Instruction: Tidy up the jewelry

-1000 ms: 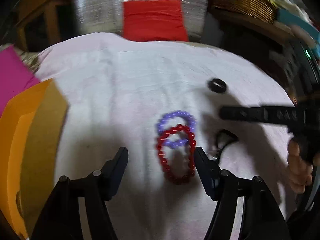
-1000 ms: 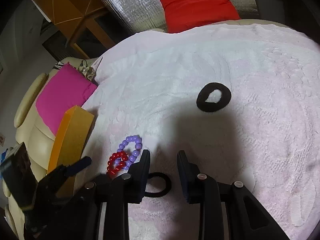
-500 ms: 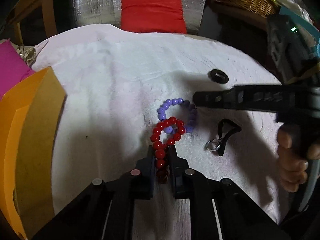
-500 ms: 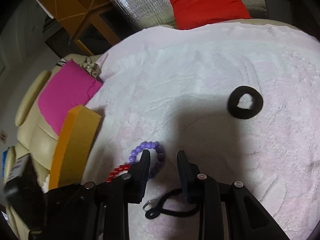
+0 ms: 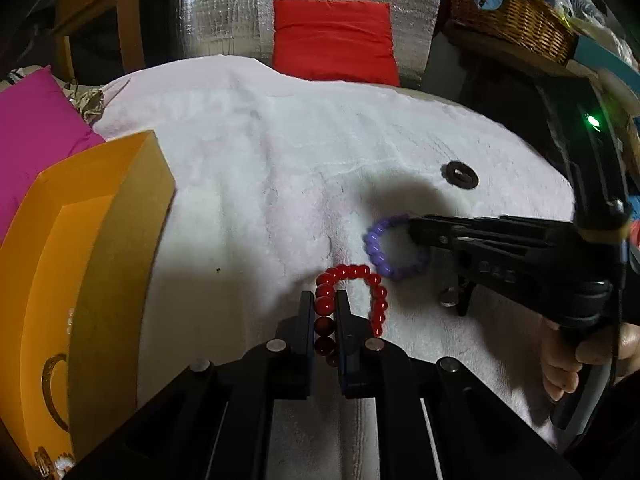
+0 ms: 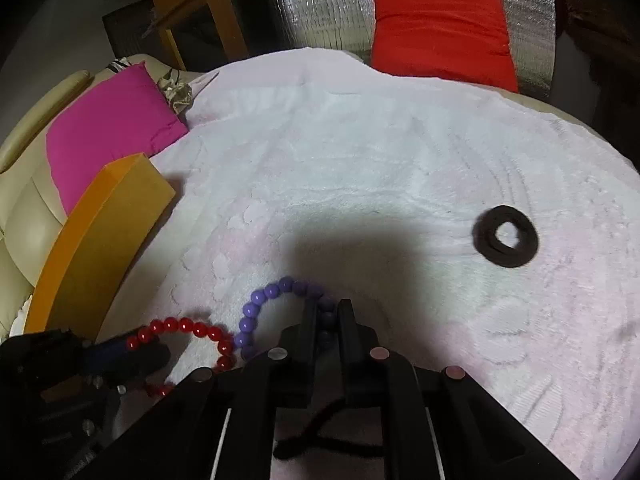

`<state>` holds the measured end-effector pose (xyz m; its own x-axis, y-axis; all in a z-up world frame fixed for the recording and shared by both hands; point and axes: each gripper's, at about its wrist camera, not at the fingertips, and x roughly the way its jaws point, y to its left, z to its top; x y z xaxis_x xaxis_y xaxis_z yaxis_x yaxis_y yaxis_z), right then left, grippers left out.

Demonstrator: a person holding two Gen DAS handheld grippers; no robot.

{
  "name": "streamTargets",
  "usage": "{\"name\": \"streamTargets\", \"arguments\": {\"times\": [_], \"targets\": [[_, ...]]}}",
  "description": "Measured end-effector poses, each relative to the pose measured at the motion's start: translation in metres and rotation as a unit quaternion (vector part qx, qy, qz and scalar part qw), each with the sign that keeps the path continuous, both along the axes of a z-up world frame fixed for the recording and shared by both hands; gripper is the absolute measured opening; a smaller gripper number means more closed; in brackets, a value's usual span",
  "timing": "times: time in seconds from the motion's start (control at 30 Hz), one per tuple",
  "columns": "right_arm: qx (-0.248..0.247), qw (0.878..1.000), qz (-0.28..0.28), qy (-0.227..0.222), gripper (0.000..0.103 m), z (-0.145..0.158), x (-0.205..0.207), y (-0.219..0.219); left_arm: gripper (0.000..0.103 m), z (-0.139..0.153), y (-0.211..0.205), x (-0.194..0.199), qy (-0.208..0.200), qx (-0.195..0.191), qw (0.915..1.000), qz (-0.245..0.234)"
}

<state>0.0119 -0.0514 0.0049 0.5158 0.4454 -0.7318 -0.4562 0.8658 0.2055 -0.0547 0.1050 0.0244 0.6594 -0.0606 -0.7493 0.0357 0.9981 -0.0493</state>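
My left gripper is shut on a red bead bracelet that lies on the white towel. My right gripper is shut on a purple bead bracelet just right of the red one. In the left wrist view the right gripper comes in from the right and pinches the purple bracelet. The two bracelets lie side by side and no longer overlap. An open orange box stands at the left, with a few small items inside.
A black hair tie lies on the towel at the far right. A black cord with a metal ring lies under the right gripper. A pink cushion and a red cushion border the towel. A wicker basket sits at the back right.
My left gripper closed on the red bracelet, then the right gripper closed on the purple one. The bracelets, overlapping before, have been pulled apart.
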Motion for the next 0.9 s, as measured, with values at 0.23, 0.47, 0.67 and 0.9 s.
{"name": "streamTargets", "arguments": {"times": [0.23,0.47,0.67,0.9], "targets": [[0.049,0.998,-0.029,-0.018,0.011,0.027,-0.011,-0.048,0.01,0.012,-0.003,-0.01,-0.035,-0.008,0.9994,0.001],[0.081,0.995,-0.058,-0.02,0.011,0.046,-0.027,-0.095,0.01,0.022,-0.023,-0.017,-0.06,0.007,0.9981,-0.011],[0.087,0.994,-0.064,-0.018,0.011,0.051,-0.044,-0.118,0.01,0.031,-0.045,-0.027,-0.08,0.006,0.9965,-0.025],[0.096,0.993,-0.068,-0.011,0.011,0.053,-0.061,-0.141,0.01,0.037,-0.073,-0.039,-0.099,0.001,0.9934,-0.058]]}}
